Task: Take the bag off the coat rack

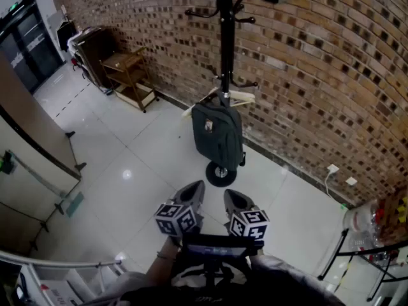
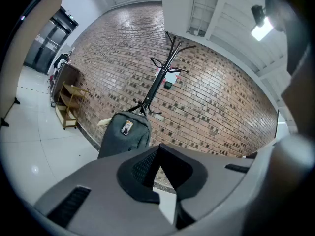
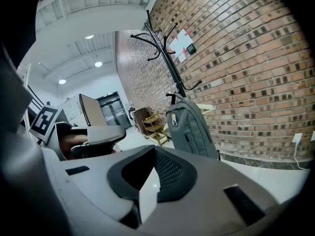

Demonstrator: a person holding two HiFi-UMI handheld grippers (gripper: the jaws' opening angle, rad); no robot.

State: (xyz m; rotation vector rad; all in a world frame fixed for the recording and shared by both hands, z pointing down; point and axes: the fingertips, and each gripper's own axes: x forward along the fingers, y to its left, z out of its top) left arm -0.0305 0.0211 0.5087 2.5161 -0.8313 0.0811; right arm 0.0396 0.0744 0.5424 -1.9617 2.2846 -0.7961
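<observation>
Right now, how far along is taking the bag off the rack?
Done: nothing; the dark grey fabric backpack hangs on the black metal coat rack. In hand: nothing; the left hand-held gripper and right hand-held gripper are shut, empty, short of it. Remaining: everything.

My left gripper (image 1: 196, 186) and my right gripper (image 1: 232, 196) have shells of pale grey plastic, and each one narrows to a rounded tip. On the inner side the jaws carry dark pads (image 3: 170, 171) with a fine mesh pattern. Each shell also has dark rectangular slots (image 2: 69, 205). Behind the jaws of each gripper sits a white cube (image 1: 176, 218) with black square markers. Just behind the cubes runs a dark bar (image 1: 217, 242). Behind the right gripper I see a grey sleeve (image 1: 296, 284).
</observation>
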